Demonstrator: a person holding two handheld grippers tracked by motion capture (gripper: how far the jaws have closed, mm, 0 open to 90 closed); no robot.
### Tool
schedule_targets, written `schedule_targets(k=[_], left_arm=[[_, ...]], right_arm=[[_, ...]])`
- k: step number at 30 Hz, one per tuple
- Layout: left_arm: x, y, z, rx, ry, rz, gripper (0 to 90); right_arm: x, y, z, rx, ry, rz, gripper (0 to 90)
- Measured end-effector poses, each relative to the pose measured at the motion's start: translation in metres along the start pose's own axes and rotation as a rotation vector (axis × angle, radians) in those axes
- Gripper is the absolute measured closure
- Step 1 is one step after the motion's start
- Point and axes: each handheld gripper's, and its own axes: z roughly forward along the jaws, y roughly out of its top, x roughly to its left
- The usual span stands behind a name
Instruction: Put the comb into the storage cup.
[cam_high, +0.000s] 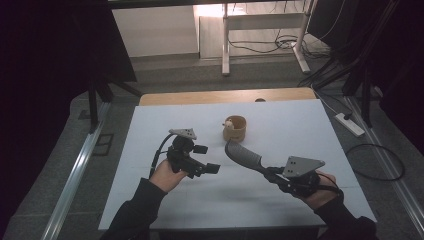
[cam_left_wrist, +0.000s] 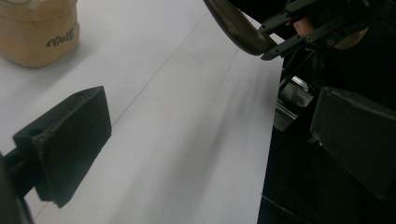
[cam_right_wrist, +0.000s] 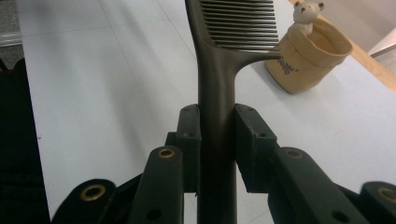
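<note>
White table (cam_high: 165, 200) carries the whole job. Right gripper (cam_right_wrist: 218, 122) has its jaws clamped on the handle of a dark comb (cam_high: 243, 156), held off the surface with the toothed end pointing at the cup and just short of it. Left gripper (cam_high: 206, 159) hangs empty over the table to the left, jaws spread wide, nothing between them.

Likely step: comb goes into the cup. My take:
- tilt the comb more upright before lowering, or it will catch the rim
- come in on the side away from the figure
- cup looks light, could tip or slide; the free left gripper could steady its wall

Tan cup (cam_high: 234, 128) stands upright near the far middle of the table, with dark lettering on its side. Small bear figure (cam_right_wrist: 306, 13) sits at its rim. Can't see the inside well enough to tell if anything else is in it.
</note>
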Motion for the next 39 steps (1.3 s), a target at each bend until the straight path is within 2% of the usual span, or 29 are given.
schedule_targets(k=[15, 22, 34, 39], left_arm=[[0.003, 0.007, 0.016, 0.025, -0.072, -0.044, 0.0], [0.004, 0.009, 0.019, 0.022, -0.102, -0.072, 0.0], [0.005, 0.011, 0.025, 0.041, -0.125, -0.116, 0.0], [0.007, 0.011, 0.027, 0.045, -0.157, -0.132, 0.0]], right_arm=[[0.006, 0.006, 0.003, -0.035, 0.013, -0.044, 73.0], [0.008, 0.009, 0.005, -0.044, 0.015, -0.067, 73.1], [0.013, 0.012, 0.008, -0.051, 0.008, -0.111, 73.1], [0.013, 0.013, 0.008, -0.056, 0.004, -0.120, 73.1]])
